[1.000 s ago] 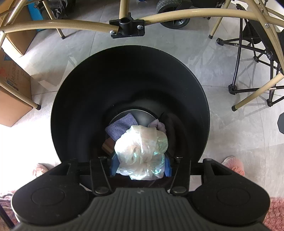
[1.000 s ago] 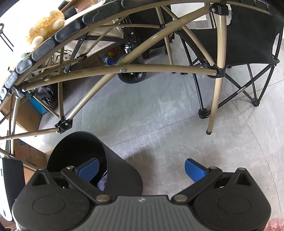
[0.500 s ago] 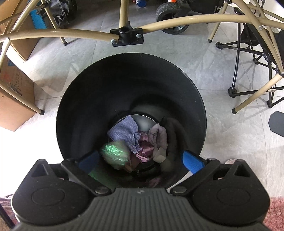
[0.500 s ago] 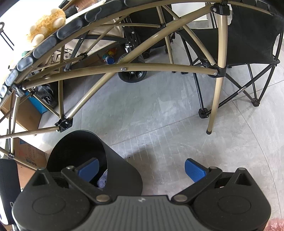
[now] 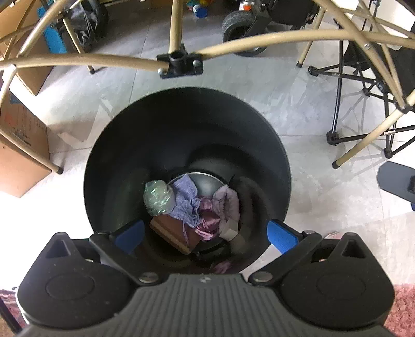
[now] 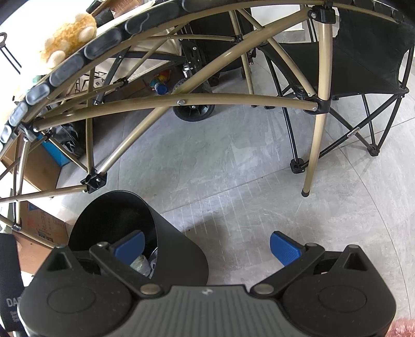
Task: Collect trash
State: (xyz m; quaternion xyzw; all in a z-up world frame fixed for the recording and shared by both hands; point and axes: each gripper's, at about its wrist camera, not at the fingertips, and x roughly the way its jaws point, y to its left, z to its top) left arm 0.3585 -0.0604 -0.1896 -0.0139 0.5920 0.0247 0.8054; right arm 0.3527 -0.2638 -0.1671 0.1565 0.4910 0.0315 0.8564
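A round black trash bin (image 5: 272, 145) stands on the tiled floor, seen from straight above in the left wrist view. At its bottom lies a crumpled clear plastic bag (image 5: 158, 197) beside bluish and pink cloth scraps (image 5: 205, 207) and a brown box (image 5: 176, 232). My left gripper (image 5: 205, 237) hangs over the bin's mouth, open, nothing between its blue pads. In the right wrist view the same bin (image 6: 179, 248) sits at lower left. My right gripper (image 6: 206, 246) is open and empty above the bin's edge and the floor.
Tan folding-frame tubes (image 5: 233, 45) arch over the bin. Black camp-chair legs (image 5: 363, 85) stand to the right, cardboard boxes (image 5: 23, 145) to the left, a black wheel (image 5: 241, 23) behind. A pink rug edge (image 5: 404, 318) shows at lower right. A plush toy (image 6: 70, 33) sits on the frame.
My left gripper opened and let go of the plastic bag, which dropped to the bottom of the bin. The right gripper has not moved.
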